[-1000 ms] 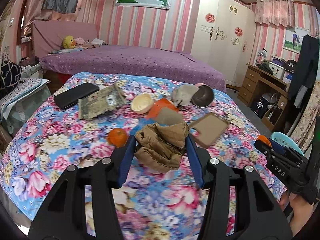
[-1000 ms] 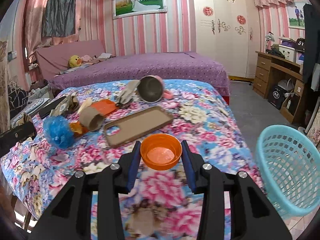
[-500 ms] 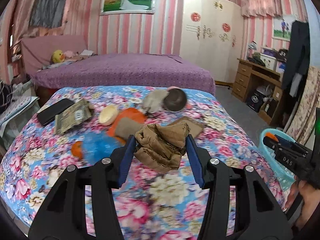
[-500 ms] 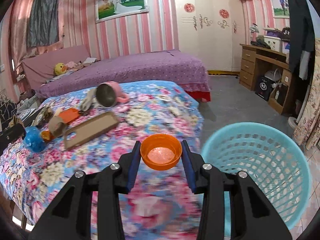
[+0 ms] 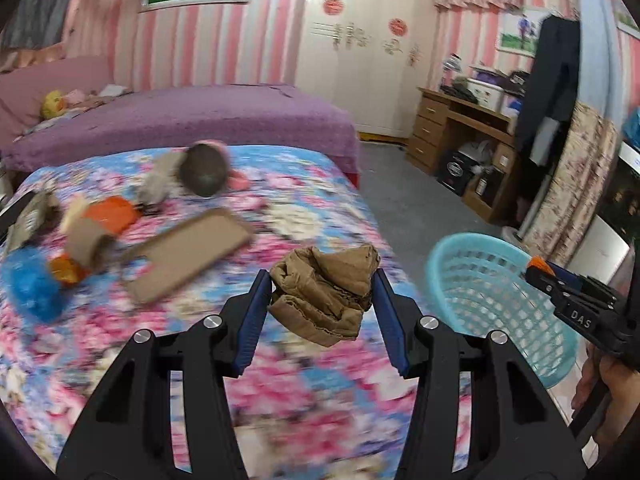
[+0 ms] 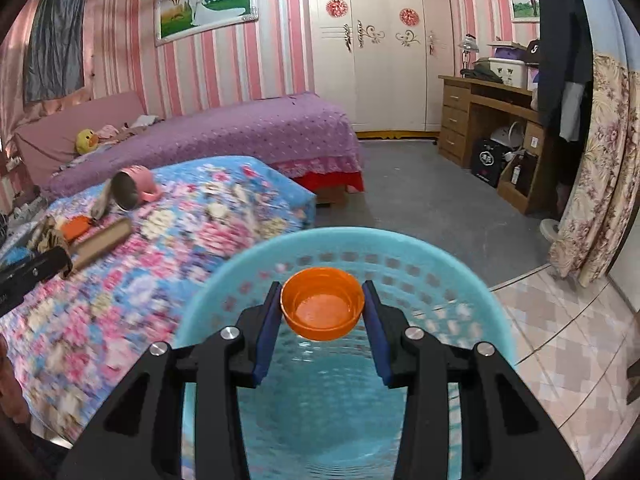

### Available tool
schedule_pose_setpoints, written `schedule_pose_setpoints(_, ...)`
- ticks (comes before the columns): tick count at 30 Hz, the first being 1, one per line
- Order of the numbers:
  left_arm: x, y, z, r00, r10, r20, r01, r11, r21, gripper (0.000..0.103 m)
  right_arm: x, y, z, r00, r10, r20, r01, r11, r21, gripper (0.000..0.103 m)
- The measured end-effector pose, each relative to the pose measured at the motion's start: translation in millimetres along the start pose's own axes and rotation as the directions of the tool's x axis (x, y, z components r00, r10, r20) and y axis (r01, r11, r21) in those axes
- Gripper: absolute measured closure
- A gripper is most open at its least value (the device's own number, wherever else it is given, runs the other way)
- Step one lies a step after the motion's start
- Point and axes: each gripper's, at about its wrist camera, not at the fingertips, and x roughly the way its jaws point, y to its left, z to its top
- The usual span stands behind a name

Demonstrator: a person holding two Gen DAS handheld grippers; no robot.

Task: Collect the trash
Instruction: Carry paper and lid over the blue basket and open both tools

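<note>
My left gripper (image 5: 322, 292) is shut on a crumpled brown paper wad (image 5: 326, 292), held above the floral bedspread (image 5: 300, 396) near its right edge. The light blue plastic basket (image 5: 496, 300) stands on the floor to the right of it. My right gripper (image 6: 323, 307) is shut on a small orange plastic cap (image 6: 322, 309) and hangs directly over the basket (image 6: 400, 248), whose bottom shows bare below. In the left wrist view the right gripper (image 5: 544, 270) appears at the basket's far rim, a hand (image 5: 600, 380) under it.
On the bedspread lie a brown phone case (image 5: 188, 252), a cardboard roll (image 5: 86, 240), an orange piece (image 5: 110, 214), a blue scrubber (image 5: 32, 286), a pink mug (image 6: 132, 190) and a grey cloth (image 5: 154, 188). Behind stand a purple bed (image 6: 248, 132), a wooden desk (image 6: 484, 120) and a white wardrobe (image 6: 376, 48).
Both grippers swung right across the bed with their loads. The right one went from over the bedspread to over the basket; the left one came near the bed's right edge.
</note>
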Motion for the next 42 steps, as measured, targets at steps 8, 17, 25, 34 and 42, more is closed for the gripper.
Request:
schedule_pose_setpoints(8,25,-57,0,0.996,-0.086,-0.027,0.087,0.995,0.041,0.052,16,-54,3,1.000,-0.015,0.016,0.015,1.000,-0.015,0.063)
schedule_pose_setpoints(17,67,-112,5,0.990,-0.133,-0.055,0.138,0.986,0.089,0.052,9,-75,1,0.996,-0.080,0.047,0.078,0.996,0.038,0.063)
schedule_pose_setpoints(25,76,-126,6,0.992,-0.115,-0.052,0.120,0.985,0.123,0.019,4,-87,2,0.992,-0.102,0.069,0.096,0.992,0.080,0.063)
schedule_pose_setpoints(34,61,-88,15,1.000,-0.012,-0.006,0.012,0.996,0.093,0.006,11,-79,-1,0.992,-0.110,0.054,0.106,0.991,0.079,0.063)
schedule_pose_setpoints(42,48,-70,15,0.999,0.031,0.012,-0.031,0.997,0.072,0.006,17,-66,-2,0.994,-0.104,0.043,0.100,0.992,0.075,0.063)
